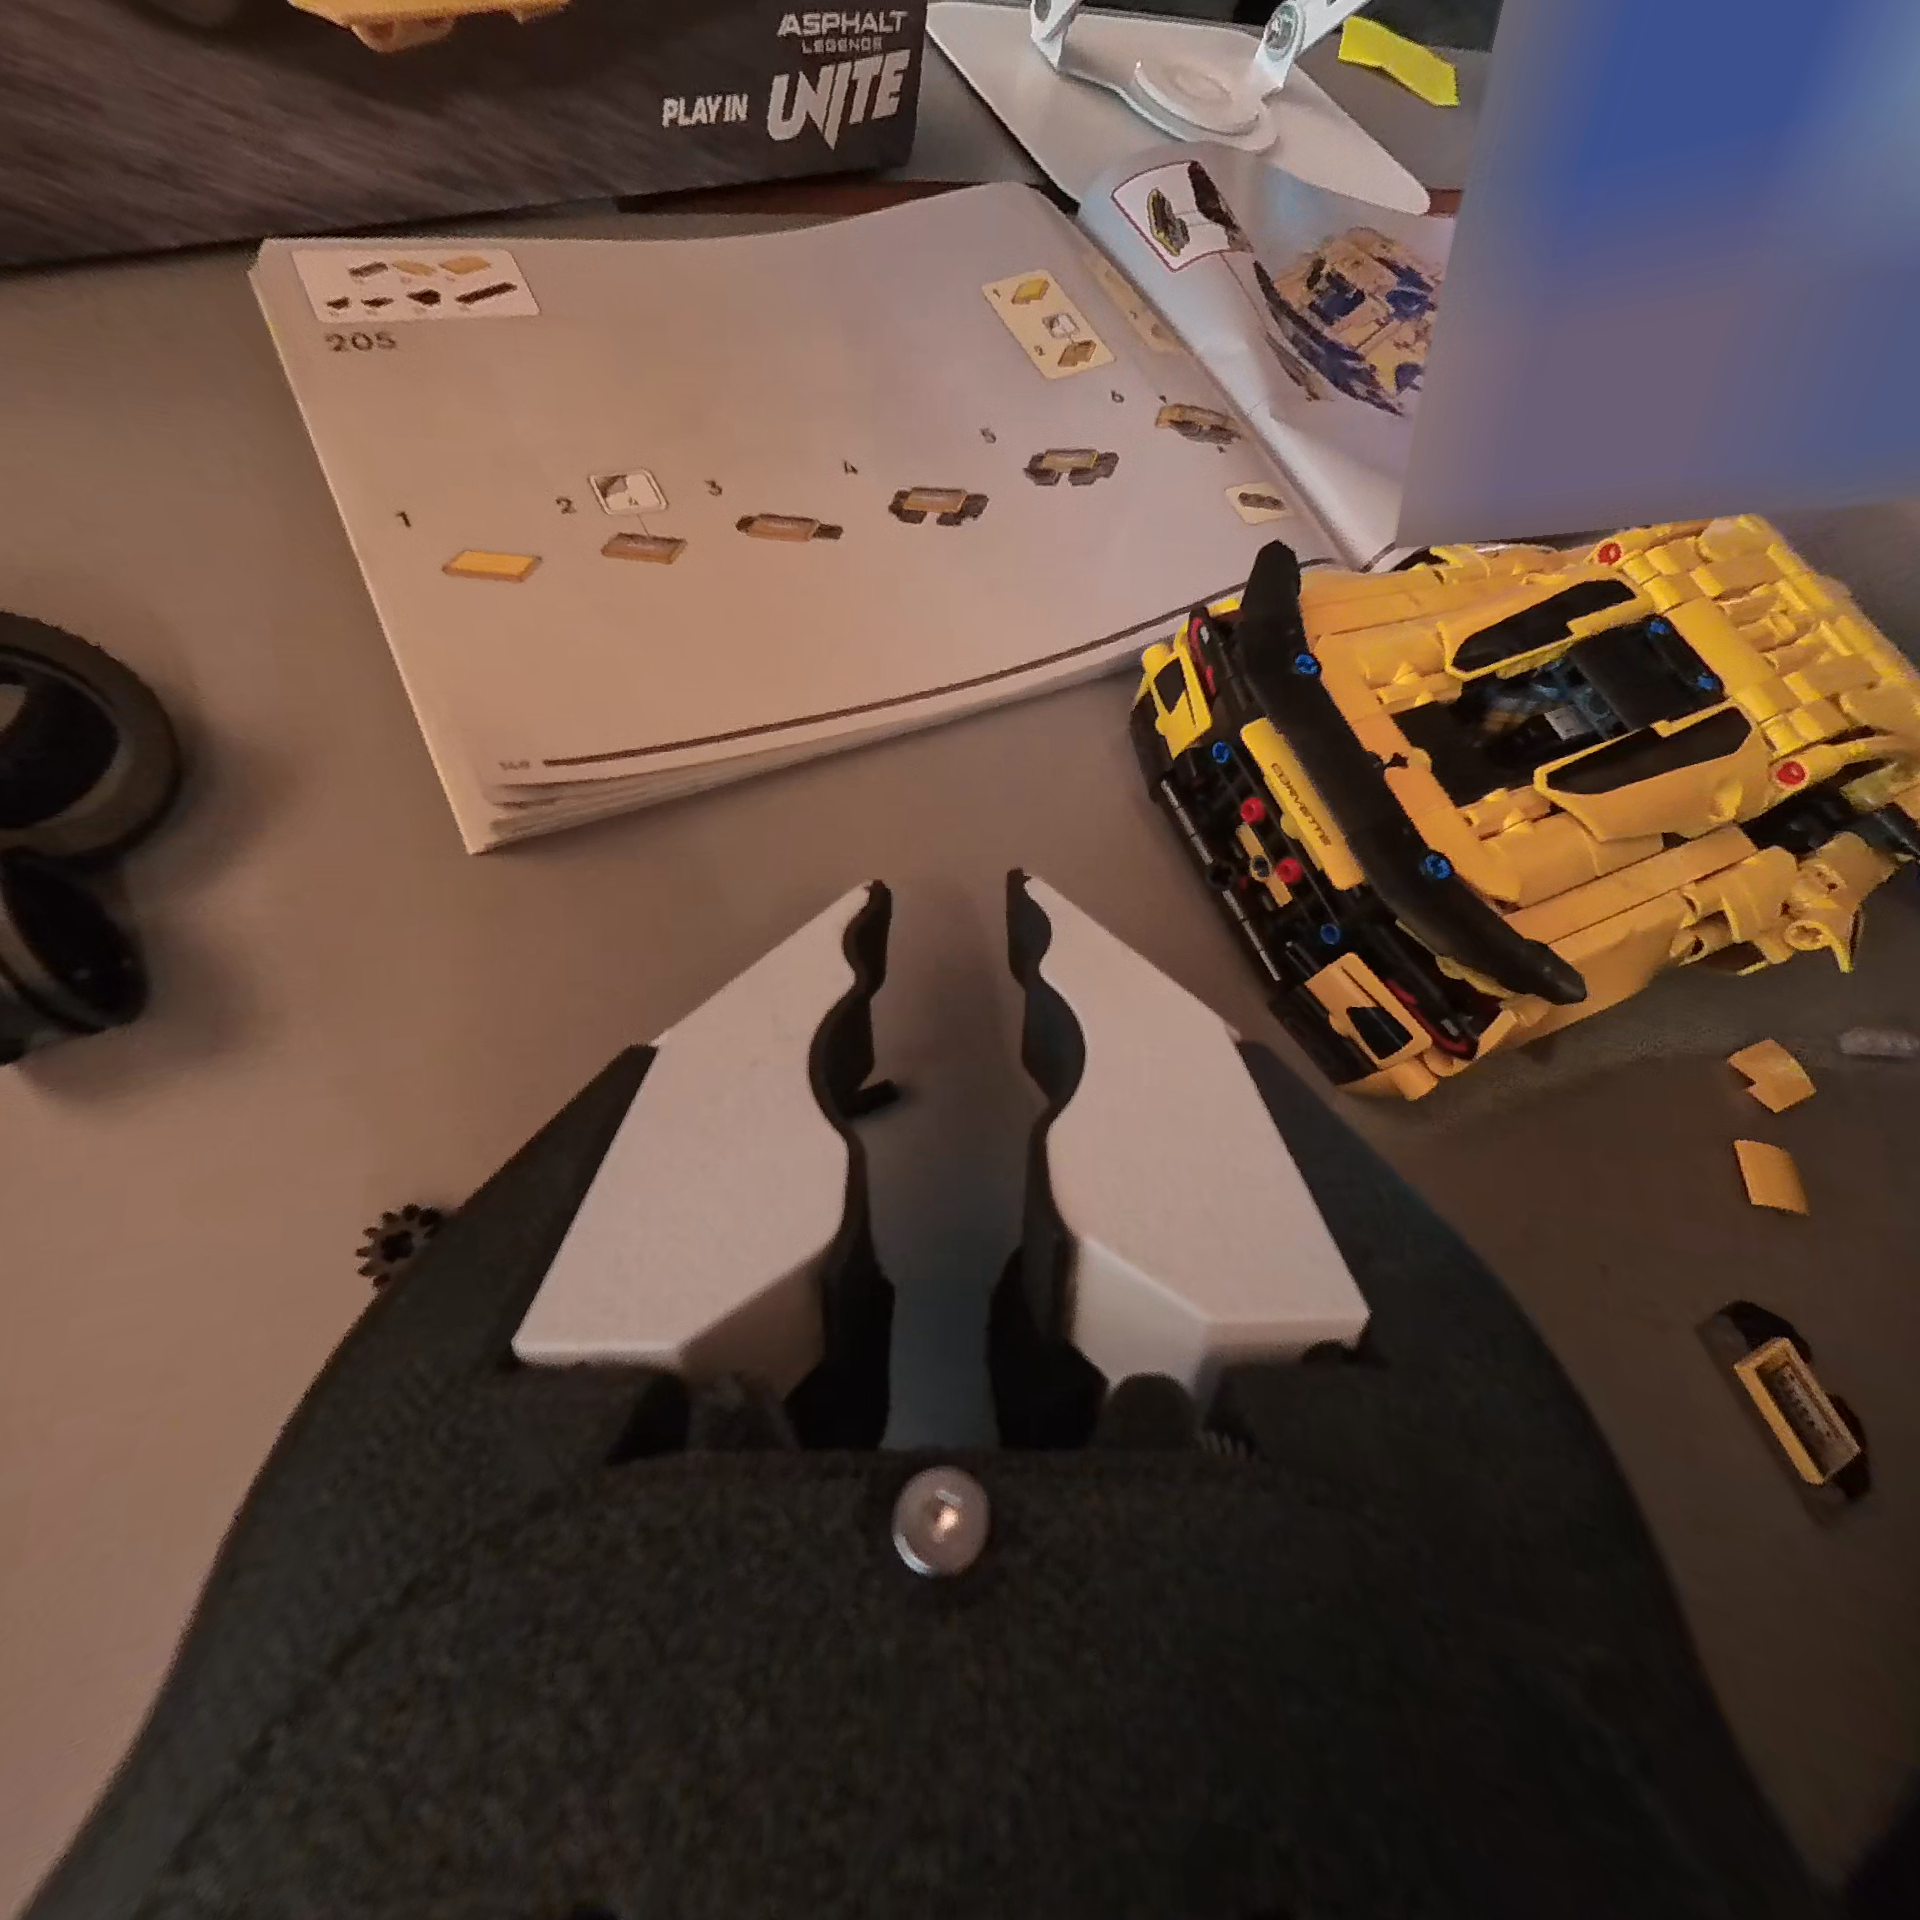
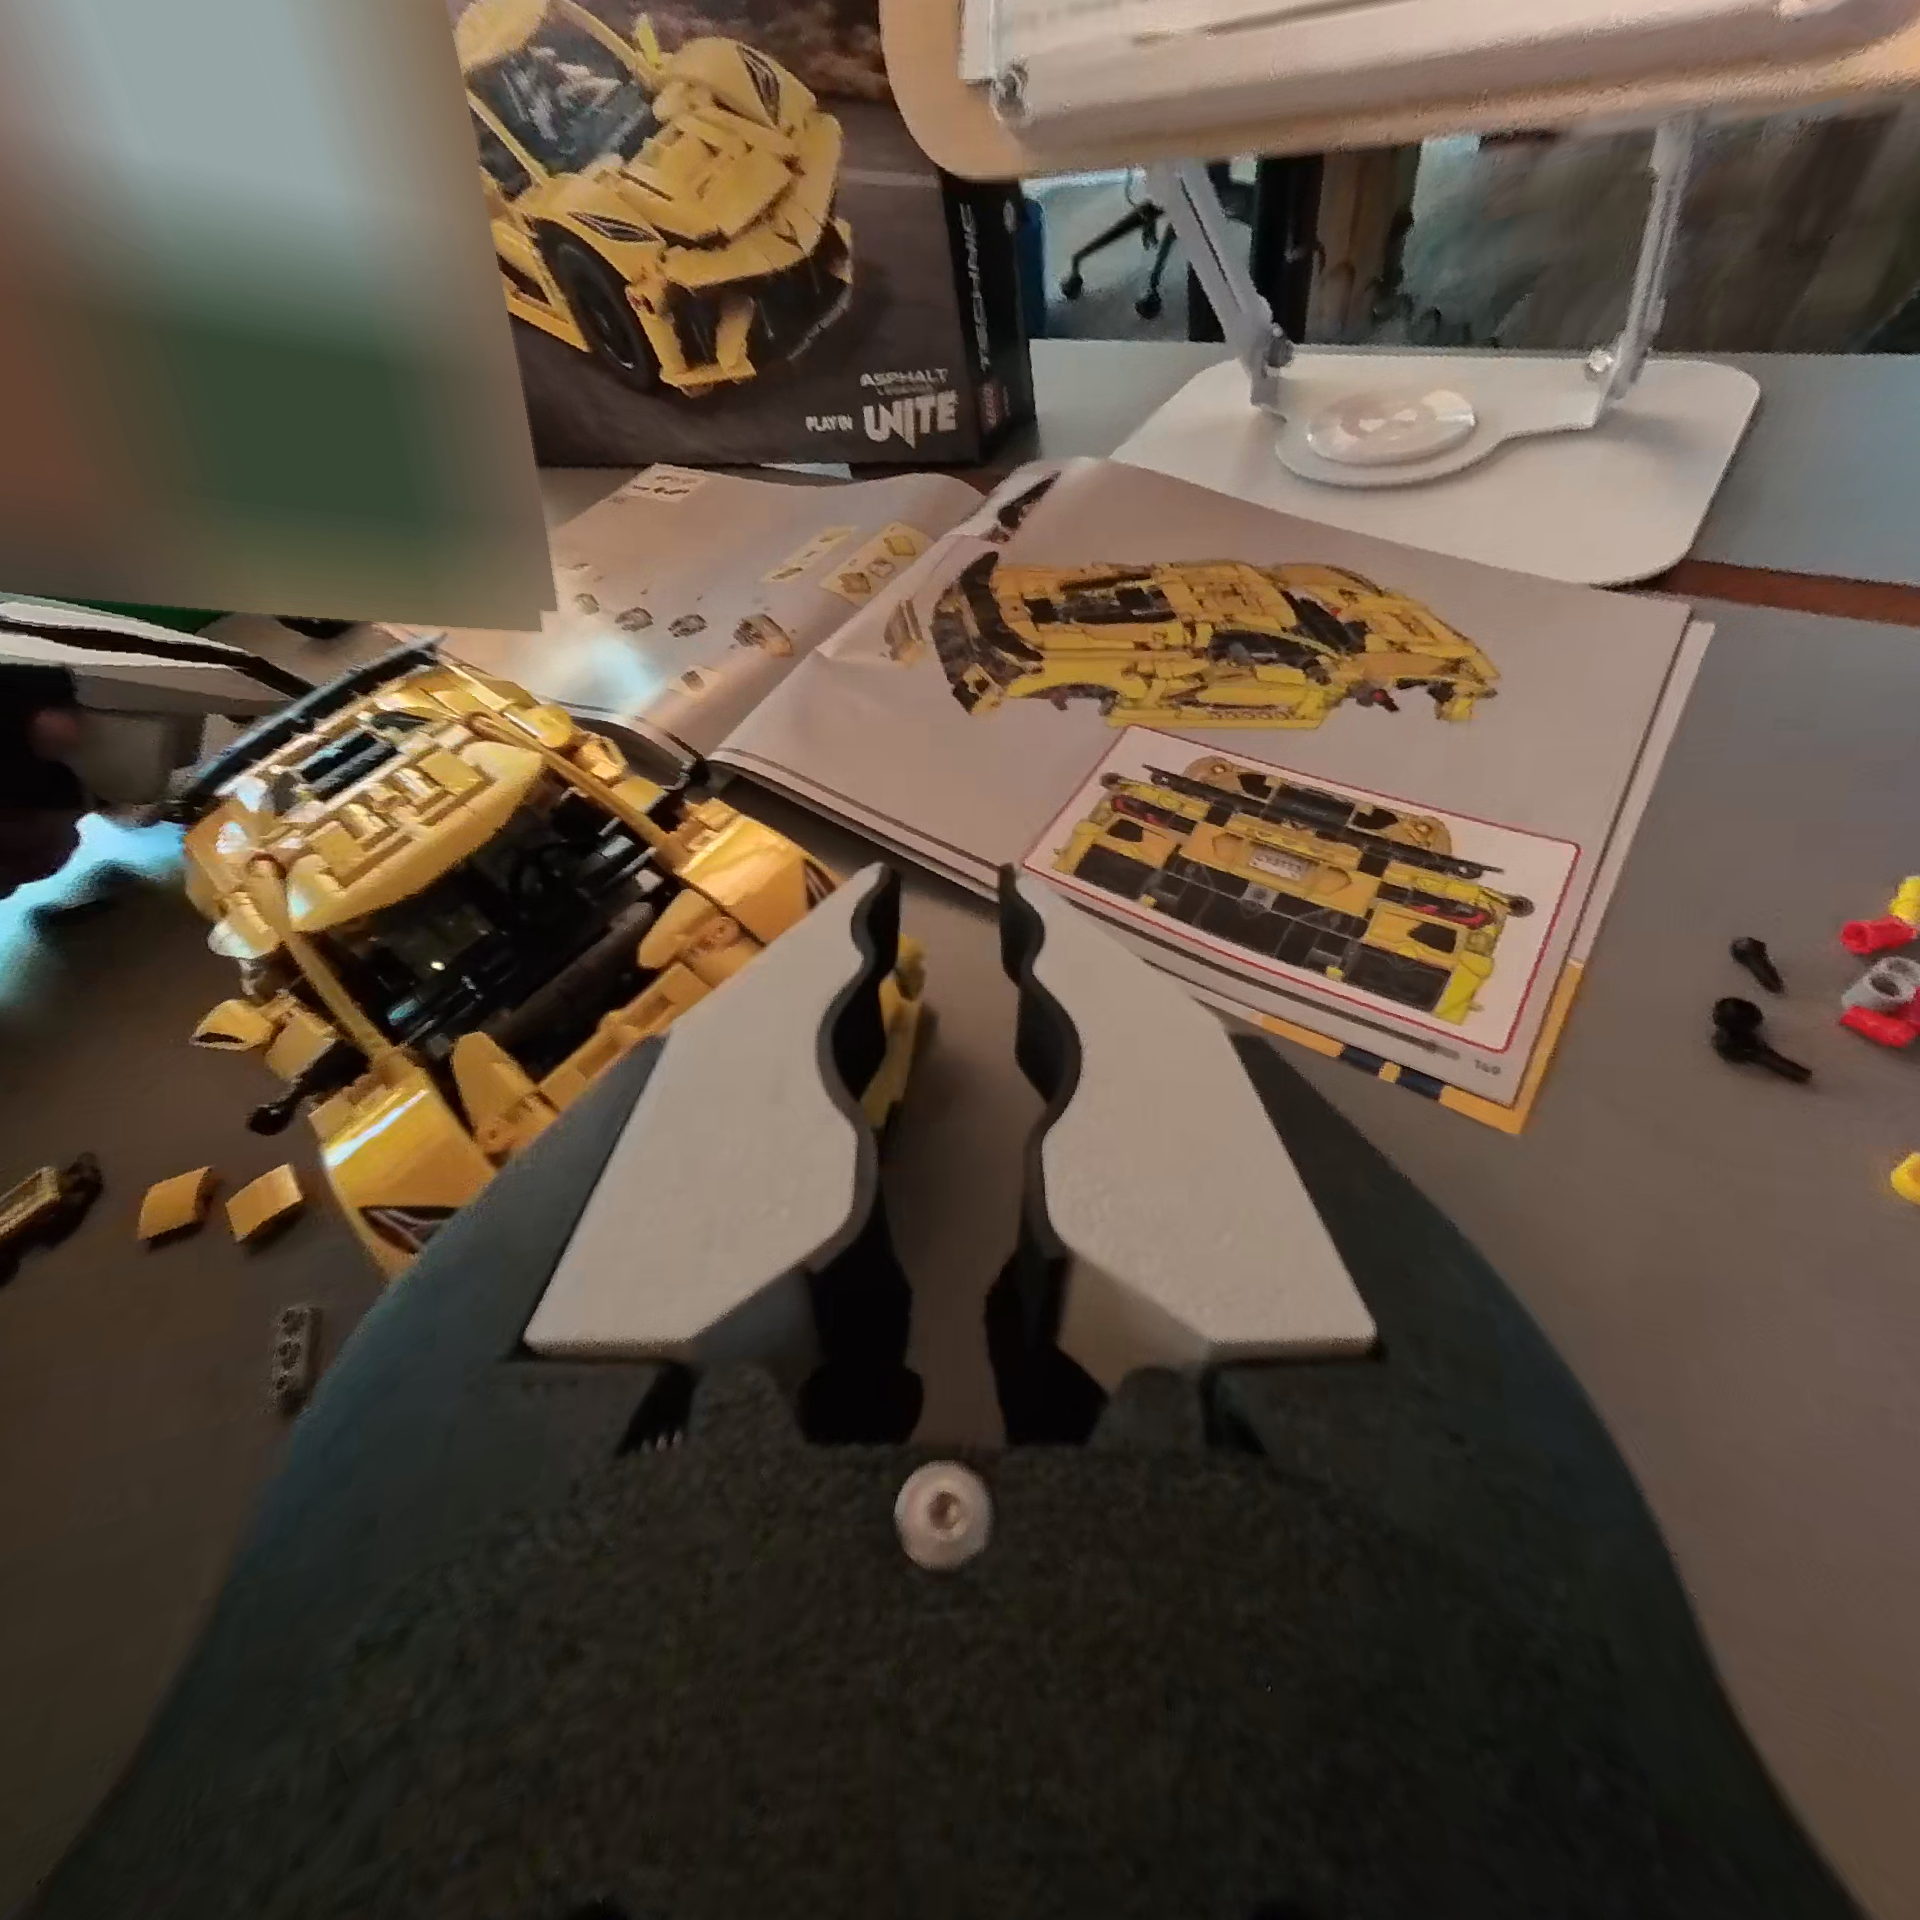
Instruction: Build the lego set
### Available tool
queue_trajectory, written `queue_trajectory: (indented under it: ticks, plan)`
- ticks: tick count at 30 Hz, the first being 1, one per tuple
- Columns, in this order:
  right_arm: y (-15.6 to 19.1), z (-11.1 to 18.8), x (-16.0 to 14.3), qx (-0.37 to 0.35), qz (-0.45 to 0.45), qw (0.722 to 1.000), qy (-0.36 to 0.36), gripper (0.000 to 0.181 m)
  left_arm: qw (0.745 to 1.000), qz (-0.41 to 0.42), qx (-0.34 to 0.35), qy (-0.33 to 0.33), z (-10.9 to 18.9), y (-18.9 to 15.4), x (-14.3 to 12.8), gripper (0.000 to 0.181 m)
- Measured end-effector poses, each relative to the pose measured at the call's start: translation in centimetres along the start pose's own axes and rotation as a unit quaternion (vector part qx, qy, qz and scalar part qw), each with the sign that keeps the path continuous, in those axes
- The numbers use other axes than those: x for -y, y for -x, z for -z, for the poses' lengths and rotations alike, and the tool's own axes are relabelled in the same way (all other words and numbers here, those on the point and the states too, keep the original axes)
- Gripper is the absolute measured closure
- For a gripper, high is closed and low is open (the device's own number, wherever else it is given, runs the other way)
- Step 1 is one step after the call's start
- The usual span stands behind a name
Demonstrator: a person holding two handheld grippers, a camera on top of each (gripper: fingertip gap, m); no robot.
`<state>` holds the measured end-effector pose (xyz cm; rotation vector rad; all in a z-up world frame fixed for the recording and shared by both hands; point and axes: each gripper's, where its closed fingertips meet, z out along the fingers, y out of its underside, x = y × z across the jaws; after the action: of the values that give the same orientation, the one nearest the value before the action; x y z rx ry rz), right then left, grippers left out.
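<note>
Grey-faced jaws of the left gripper (image 1: 945,883) stand slightly apart with nothing between them, above bare tabletop (image 1: 260,1039). Just right of them lies the yellow lego car (image 1: 1507,790), its black rear wing nearest; beyond, the open instruction booklet (image 1: 727,582). Loose yellow pieces (image 1: 1769,1075) sit near right, black tyres (image 1: 73,748) far left. The right gripper (image 2: 948,878) is likewise a little open and empty, the car (image 2: 436,914) just left, small red and black pins (image 2: 1870,977) far right.
</note>
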<state>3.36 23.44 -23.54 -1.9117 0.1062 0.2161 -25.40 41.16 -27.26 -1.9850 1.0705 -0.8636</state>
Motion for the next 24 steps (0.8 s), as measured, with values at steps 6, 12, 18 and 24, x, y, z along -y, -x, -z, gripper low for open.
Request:
queue_trajectory:
  ticks: [6,12,18,24]
  plan:
    - [3.7,0.6,2.1,0.046,0.078,0.995,-0.041,0.146,0.999,-0.035,0.018,-0.014,0.3,-0.5,0.6,0.159]
    - [15.4,1.0,-0.5,0.208,0.204,0.956,0.015,0.141,0.997,-0.059,0.008,-0.052,2.5,-3.9,2.3,0.159]
    - [22.2,2.3,-9.2,0.322,0.304,0.877,0.188,0.148,0.988,-0.083,-0.117,0.065,5.3,-14.2,-3.0,0.157]
    - [20.6,2.9,-9.6,0.300,0.296,0.882,0.211,0.155,0.976,-0.128,-0.090,0.151,5.0,-18.8,-8.9,0.152]
